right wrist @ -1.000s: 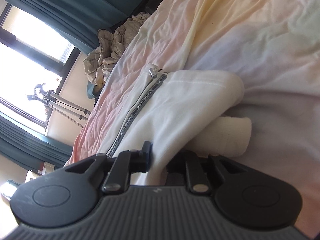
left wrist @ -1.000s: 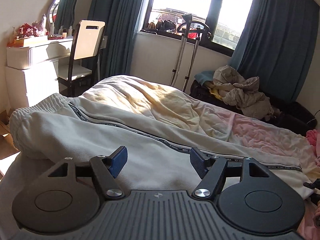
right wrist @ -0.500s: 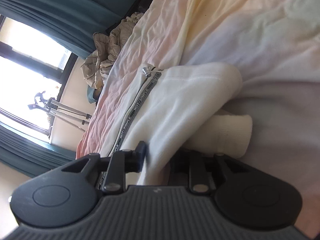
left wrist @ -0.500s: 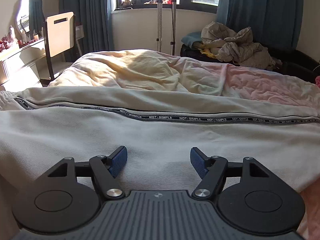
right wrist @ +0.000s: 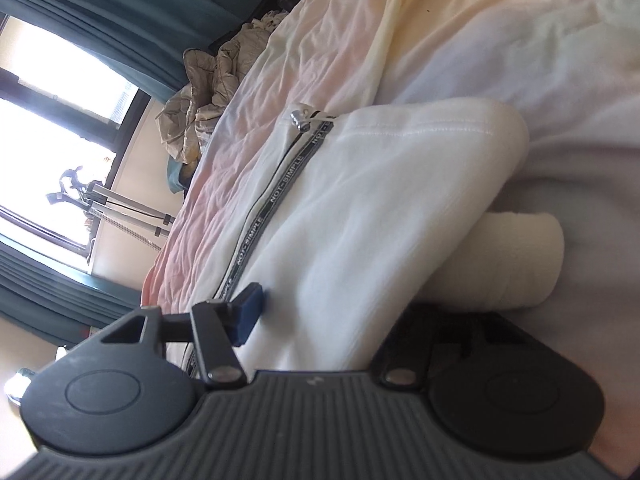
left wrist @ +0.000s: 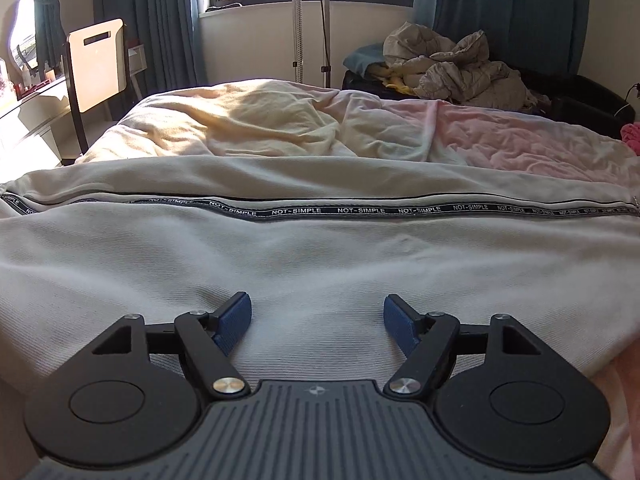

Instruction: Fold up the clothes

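Cream jacket spread flat across the near edge of the bed, zip tape (printed NOT-SIMPLE) running side to side. Left gripper low over the cloth, jaws wide, nothing pinched. Right gripper at the jacket's folded end — jaws just been opening, cloth lying between them, one blue pad clear of the fabric, the other hidden beneath the fold. Sleeve cuff poking out under the fold.
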Available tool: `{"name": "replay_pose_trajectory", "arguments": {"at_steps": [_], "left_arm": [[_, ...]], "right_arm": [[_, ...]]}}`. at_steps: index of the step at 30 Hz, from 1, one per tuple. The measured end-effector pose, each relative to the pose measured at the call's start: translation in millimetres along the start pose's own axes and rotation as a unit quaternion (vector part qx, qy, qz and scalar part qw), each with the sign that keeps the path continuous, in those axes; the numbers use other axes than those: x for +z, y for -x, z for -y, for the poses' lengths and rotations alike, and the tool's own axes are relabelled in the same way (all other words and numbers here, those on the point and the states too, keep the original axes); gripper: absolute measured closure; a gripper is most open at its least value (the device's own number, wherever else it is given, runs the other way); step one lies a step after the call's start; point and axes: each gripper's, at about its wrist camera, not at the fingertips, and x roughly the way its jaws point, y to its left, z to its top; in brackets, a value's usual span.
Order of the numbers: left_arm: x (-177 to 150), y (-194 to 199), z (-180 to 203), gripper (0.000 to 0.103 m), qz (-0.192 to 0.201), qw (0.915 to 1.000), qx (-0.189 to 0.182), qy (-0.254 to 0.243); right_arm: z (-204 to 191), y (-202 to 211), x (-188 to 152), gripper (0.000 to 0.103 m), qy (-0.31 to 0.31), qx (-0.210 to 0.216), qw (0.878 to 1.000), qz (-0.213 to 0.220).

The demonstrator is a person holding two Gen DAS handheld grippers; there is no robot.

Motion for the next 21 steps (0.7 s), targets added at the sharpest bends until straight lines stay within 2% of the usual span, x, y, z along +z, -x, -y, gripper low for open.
{"name": "replay_pose_trajectory", "arguments": {"at_steps": [2, 4, 6, 8, 11, 14, 18, 21], "left_arm": [[1, 1, 0, 0.026, 0.002, 1.0000, -0.001, 0.002], [1, 1, -1, 0.026, 0.004, 1.0000, -0.001, 0.006], [2, 1, -2, 0.026, 0.009, 0.9999, -0.004, 0.010], [5, 6, -5, 0.026, 0.019, 0.9996, -0.010, 0.017], [10, 16, -17, 0.026, 0.039, 0.9982, -0.021, 0.041], [13, 26, -28, 0.026, 0.061, 0.9965, -0.026, 0.051], [19, 43, -47, 0.026, 0.091, 0.9925, -0.031, 0.076], [22, 54, -66, 0.026, 0.106, 0.9878, -0.033, 0.109]], "right_arm": [[7, -5, 3, 0.061, -0.022, 0.005, 0.999, 0.025], [7, -8, 3, 0.080, -0.025, 0.002, 0.999, 0.046], [-8, -5, 2, 0.086, 0.029, -0.012, 0.997, 0.065], [-29, 2, -2, 0.088, 0.090, -0.025, 0.991, 0.095], [-67, 17, -12, 0.089, 0.170, -0.036, 0.974, 0.142], [-113, 33, -29, 0.089, 0.261, -0.044, 0.946, 0.190], [-182, 48, -72, 0.089, 0.368, -0.034, 0.896, 0.248], [-227, 50, -115, 0.089, 0.439, -0.015, 0.858, 0.266]]}}
